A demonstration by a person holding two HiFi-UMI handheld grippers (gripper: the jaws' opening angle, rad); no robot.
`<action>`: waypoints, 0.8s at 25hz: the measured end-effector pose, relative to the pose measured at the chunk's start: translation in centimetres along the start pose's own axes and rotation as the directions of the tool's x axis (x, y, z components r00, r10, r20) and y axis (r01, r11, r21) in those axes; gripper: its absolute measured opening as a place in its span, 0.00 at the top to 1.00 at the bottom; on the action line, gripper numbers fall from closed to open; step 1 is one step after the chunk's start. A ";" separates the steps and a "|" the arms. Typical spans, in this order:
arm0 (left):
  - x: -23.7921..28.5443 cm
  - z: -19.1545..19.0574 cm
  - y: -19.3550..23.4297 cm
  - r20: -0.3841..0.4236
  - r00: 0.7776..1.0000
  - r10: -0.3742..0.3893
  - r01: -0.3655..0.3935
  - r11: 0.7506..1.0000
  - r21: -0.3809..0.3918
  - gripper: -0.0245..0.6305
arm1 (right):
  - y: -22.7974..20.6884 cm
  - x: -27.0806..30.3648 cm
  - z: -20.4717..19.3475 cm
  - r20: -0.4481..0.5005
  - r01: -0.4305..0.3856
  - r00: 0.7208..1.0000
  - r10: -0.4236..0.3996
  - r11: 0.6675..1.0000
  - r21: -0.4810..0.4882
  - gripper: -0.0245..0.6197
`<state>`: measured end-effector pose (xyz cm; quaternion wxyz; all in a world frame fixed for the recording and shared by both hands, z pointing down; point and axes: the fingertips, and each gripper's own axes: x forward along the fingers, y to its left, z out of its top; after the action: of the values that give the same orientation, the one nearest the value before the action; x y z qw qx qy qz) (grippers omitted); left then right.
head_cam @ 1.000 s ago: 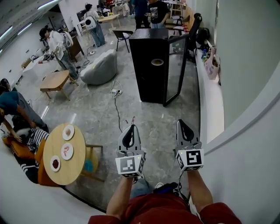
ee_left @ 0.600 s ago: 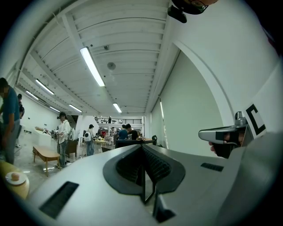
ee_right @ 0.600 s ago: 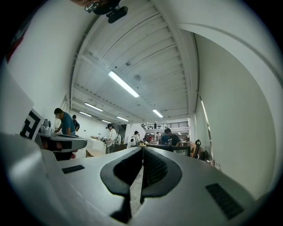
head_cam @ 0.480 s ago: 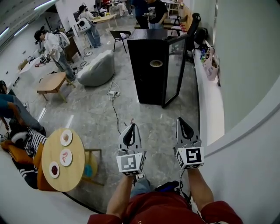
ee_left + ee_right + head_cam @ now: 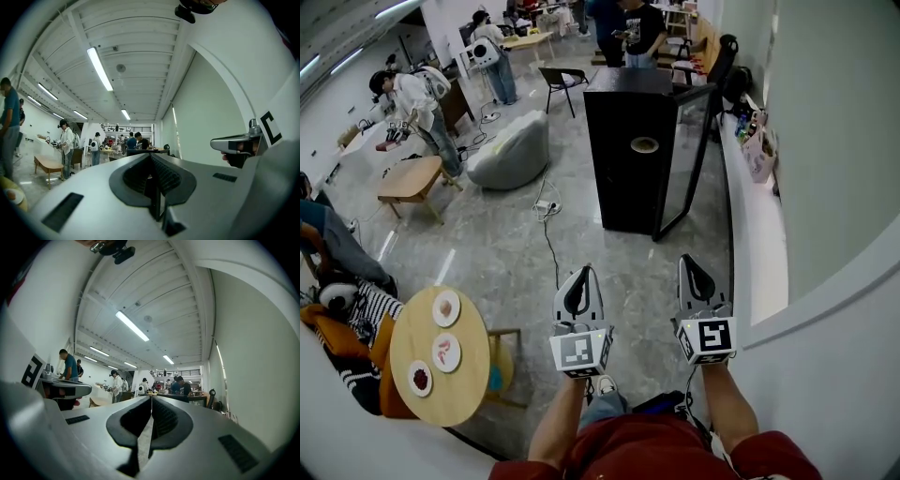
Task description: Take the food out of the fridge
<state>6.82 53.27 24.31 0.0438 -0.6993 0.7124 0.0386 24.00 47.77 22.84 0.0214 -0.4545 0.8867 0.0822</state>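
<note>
fridge point(image 5: 628, 159) well ahead, door point(image 5: 682, 155) ajar; left gripper point(image 5: 579, 277) and right gripper point(image 5: 689, 265) both closed, empty, held forward, presumably for approach.

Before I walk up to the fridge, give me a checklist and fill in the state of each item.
1. Fridge door open: ok, it stands swung out on the right side of the fridge.
2. Food in sight: ok, a round dish shows in the dark opening. What it holds: cannot tell.
3. Left gripper free: ok, jaws together with nothing between them.
4. Right gripper free: ok, jaws together and empty.
5. Fridge within reach: not ok, a stretch of bare floor lies between the grippers and the fridge.
6. Path clear: not ok, a cable trails over the floor left of the straight line.
</note>
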 end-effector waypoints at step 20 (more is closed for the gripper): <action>6.6 0.6 10.9 0.017 1.000 -0.014 0.014 0.999 0.033 0.94 | 6.4 10.5 1.0 0.039 0.058 0.998 -0.057 0.998 -0.029 0.93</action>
<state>-4.23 47.03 22.86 0.0618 -0.7032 0.7076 0.0326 12.63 43.21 21.52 0.0338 -0.4785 0.8713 0.1036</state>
